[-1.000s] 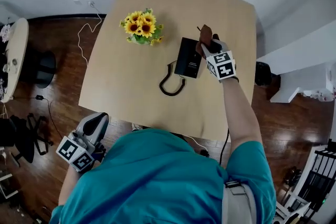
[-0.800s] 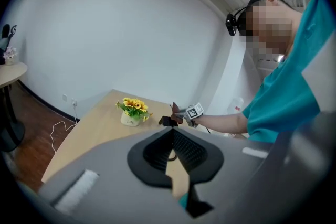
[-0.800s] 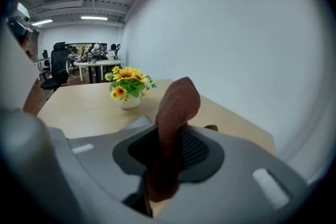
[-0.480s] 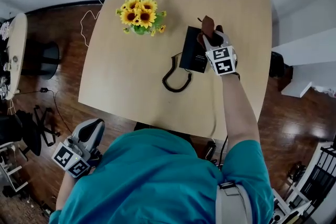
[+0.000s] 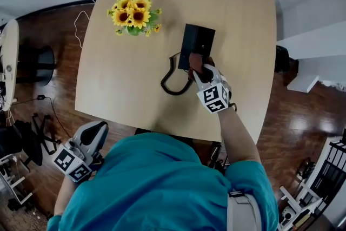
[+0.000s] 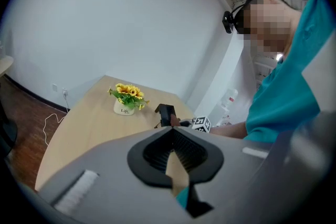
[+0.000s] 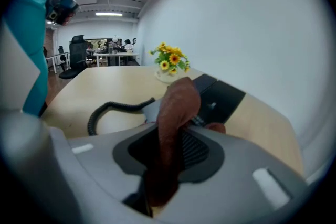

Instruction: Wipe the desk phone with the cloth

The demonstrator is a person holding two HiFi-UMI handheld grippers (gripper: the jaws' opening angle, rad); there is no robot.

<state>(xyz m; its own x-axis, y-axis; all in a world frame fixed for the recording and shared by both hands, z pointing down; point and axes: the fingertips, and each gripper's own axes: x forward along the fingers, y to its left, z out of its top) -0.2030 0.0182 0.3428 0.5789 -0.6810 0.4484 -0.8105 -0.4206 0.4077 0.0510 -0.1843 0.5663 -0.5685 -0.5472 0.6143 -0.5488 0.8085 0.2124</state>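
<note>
On the tan table [image 5: 124, 78] the right gripper [image 5: 198, 70] pinches the brown cloth [image 5: 195, 61] on the near end of the desk phone [image 5: 197, 40], so wiping looks partly done, while the left gripper [image 6: 173, 136] hangs closed and empty.

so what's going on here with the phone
A person is wiping the black desk phone on the wooden table. The right gripper is shut on a brown cloth and holds it at the phone's near end, beside the coiled cord. The left gripper hangs off the table at the person's side, jaws together, holding nothing.
</note>
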